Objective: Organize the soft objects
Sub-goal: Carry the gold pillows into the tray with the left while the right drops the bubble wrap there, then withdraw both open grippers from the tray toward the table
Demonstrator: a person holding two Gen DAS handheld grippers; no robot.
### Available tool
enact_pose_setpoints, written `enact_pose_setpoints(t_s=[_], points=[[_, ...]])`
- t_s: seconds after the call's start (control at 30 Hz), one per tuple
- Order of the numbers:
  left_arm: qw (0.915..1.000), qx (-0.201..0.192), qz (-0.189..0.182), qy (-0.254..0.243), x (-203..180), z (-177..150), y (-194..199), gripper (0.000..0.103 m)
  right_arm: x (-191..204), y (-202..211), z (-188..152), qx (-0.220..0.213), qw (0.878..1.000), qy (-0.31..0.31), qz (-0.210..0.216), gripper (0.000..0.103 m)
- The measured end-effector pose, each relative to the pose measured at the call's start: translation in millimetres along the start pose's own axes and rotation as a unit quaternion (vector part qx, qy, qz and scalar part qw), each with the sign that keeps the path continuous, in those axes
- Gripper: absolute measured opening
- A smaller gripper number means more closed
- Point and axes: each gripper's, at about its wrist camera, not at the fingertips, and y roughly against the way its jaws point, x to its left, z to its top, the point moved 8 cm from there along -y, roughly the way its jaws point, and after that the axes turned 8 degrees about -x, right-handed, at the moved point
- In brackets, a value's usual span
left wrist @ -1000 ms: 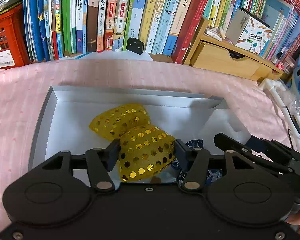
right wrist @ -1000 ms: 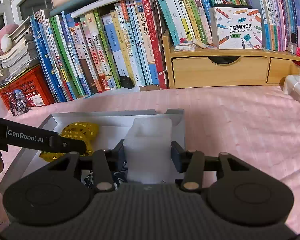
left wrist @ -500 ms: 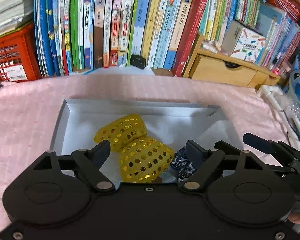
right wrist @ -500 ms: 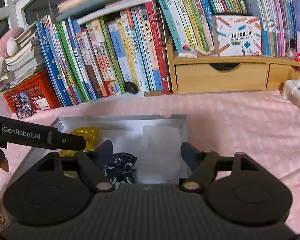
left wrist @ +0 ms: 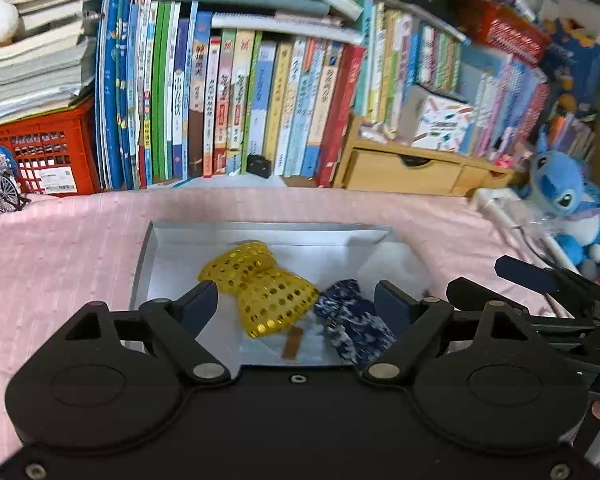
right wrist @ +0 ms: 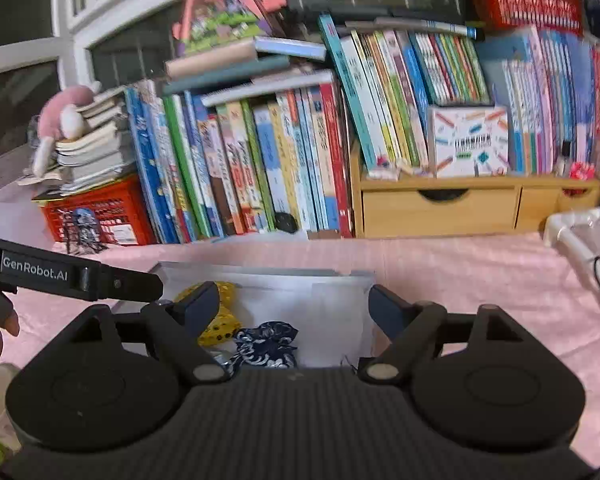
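A yellow sequin bow (left wrist: 260, 284) lies in the shallow grey-white box (left wrist: 260, 229), with a dark blue patterned scrunchie (left wrist: 352, 320) on its right and a white soft pad (left wrist: 398, 264) at the box's right end. My left gripper (left wrist: 296, 296) hangs above and behind them; its jaws are opening and nothing is gripped. My right gripper (right wrist: 294, 300) is likewise raised over the box (right wrist: 260, 272), jaws opening, touching nothing. Below it lie the bow (right wrist: 220, 330), the scrunchie (right wrist: 268, 344) and the pad (right wrist: 332, 316).
The box sits on a pink cloth (left wrist: 60, 248). Behind stand a row of books (left wrist: 240, 100), a red crate (left wrist: 40, 152), a wooden drawer unit (left wrist: 412, 172) and a small bicycle model (left wrist: 2, 192). A blue plush toy (left wrist: 564, 200) sits at right.
The left gripper let go of the yellow bow and the right gripper let go of the white pad. Both opened, rose and drew back from the box.
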Motion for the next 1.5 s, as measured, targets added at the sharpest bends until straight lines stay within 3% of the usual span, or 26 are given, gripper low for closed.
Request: enact_pose_setpoints(t_s=[0.3,0.57,0.87,1.17,1.5], points=[[0.9962,-0.076,-0.032,-0.026,-25.4,-28.7,75.2,0.088,23.4,72.7,-7.2,-0.059,0.997,0.049,0.017,0.096],[0.9886,-0.137,-0.046,-0.043,-40.6,-75.2,131.5,0.094,30.7,123.7,-26.3,-0.100,0.993,0.056,0.014,0.101],[0.9901,-0.138,-0.028,0.004,-22.4,-136.9,152.4,0.095,27.1,146.4,-59.9,-0.108,0.993,0.050,-0.005,0.102],[0.9880,-0.150,0.036,-0.008,-3.4,-189.9,170.6,0.095,22.5,141.1,-109.7,-0.073,0.997,0.010,-0.015,0.102],[0.9897,-0.122,0.074,0.005,13.0,-218.7,153.3,0.093,21.1,133.3,-124.7,-0.046,0.993,0.086,-0.062,0.102]])
